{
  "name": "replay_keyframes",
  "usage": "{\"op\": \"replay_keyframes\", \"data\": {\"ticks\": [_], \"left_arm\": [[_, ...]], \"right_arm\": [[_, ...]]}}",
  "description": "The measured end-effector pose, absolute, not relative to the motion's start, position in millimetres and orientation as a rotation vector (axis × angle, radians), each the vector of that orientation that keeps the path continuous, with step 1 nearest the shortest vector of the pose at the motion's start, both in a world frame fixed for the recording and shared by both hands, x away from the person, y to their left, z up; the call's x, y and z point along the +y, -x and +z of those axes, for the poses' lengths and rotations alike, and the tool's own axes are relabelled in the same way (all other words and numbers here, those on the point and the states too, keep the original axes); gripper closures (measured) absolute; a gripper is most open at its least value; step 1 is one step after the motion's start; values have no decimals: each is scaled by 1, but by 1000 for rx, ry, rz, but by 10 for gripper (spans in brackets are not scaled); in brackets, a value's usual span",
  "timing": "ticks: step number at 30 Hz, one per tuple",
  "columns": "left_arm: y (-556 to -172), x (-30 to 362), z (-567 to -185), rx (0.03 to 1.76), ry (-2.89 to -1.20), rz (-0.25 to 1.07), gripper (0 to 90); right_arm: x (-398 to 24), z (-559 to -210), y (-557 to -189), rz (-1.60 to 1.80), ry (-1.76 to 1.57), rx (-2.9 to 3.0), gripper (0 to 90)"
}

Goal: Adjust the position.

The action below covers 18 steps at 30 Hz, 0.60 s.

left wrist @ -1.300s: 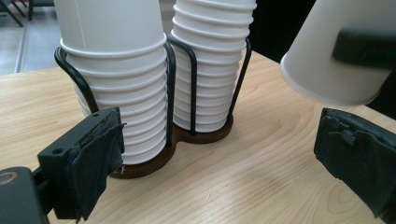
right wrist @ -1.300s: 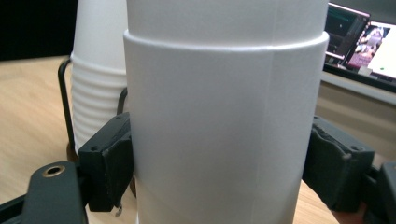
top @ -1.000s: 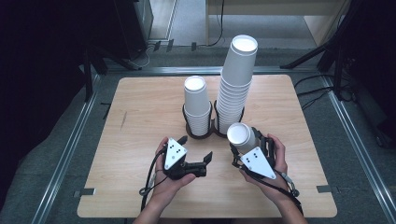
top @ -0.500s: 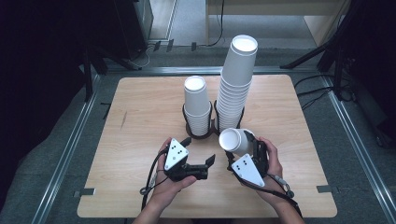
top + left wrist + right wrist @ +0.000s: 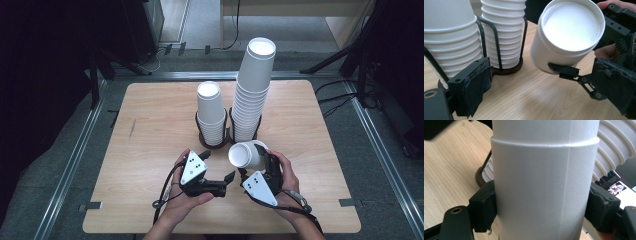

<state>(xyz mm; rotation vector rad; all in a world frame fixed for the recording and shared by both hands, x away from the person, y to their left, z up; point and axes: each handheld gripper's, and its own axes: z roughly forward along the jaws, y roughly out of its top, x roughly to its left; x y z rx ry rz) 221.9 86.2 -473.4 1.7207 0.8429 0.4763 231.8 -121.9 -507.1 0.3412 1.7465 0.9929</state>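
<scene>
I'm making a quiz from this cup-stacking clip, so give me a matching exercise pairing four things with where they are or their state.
Things:
1. tall cup stack
2. short cup stack
3. loose paper cup
4. left gripper

States:
A. jaws open, nothing between them
B. clamped on its side in the right gripper
C. in the holder's left slot
D. in the holder's right slot

Pairs: 1-D, 2-C, 3-B, 4-A
</scene>
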Motion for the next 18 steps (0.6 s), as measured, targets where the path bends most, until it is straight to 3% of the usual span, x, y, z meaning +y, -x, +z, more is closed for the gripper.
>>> {"op": "replay_keyframes", "data": {"ticks": [18], "left_arm": [[-217, 76, -473, 782, -1768, 421, 61]], "right_arm": [[-111, -506, -218, 1060, -228, 1762, 218]]}}
